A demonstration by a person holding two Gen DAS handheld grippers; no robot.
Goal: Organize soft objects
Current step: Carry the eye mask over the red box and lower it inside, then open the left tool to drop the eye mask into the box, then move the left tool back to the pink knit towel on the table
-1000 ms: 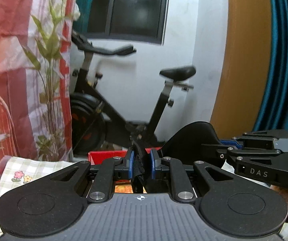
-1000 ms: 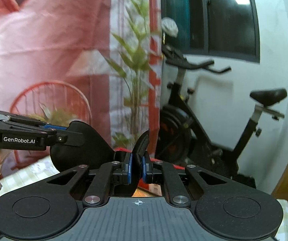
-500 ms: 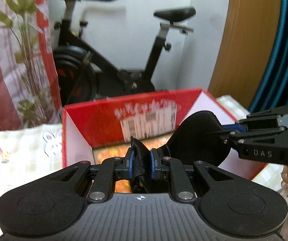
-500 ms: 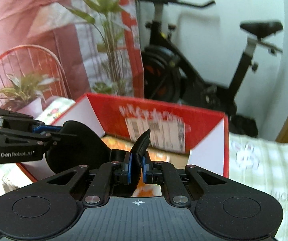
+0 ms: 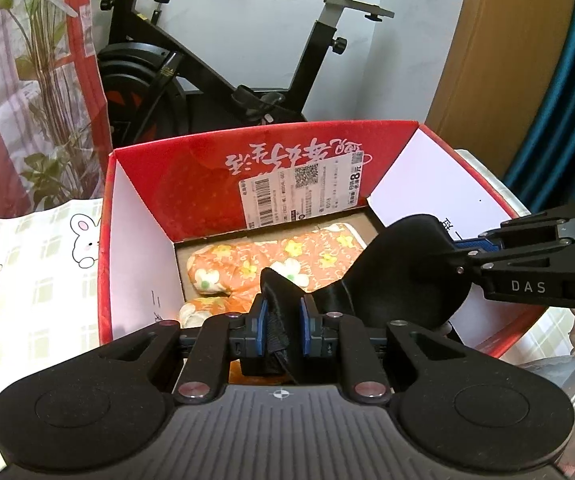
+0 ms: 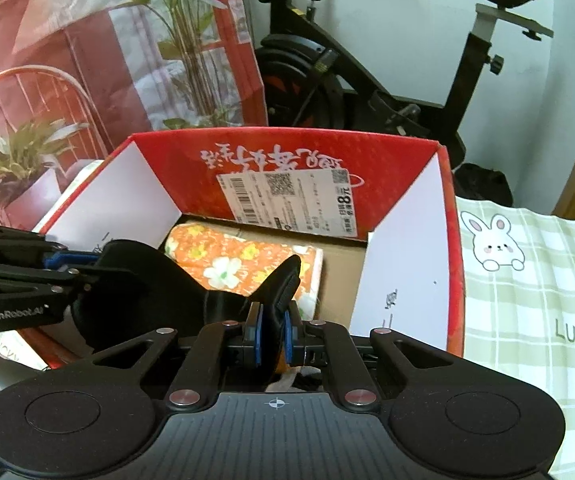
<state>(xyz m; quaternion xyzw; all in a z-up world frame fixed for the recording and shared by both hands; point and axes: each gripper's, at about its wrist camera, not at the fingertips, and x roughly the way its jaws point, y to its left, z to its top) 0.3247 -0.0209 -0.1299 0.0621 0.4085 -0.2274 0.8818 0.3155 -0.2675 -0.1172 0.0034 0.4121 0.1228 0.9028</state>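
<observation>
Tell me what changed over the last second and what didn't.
Both claws tipped down and forward: the views swung from the exercise bike to the open red box, so the black soft item now hangs over the orange floral cloth inside. Unchanged: left claw and right claw stay shut on the item.
</observation>
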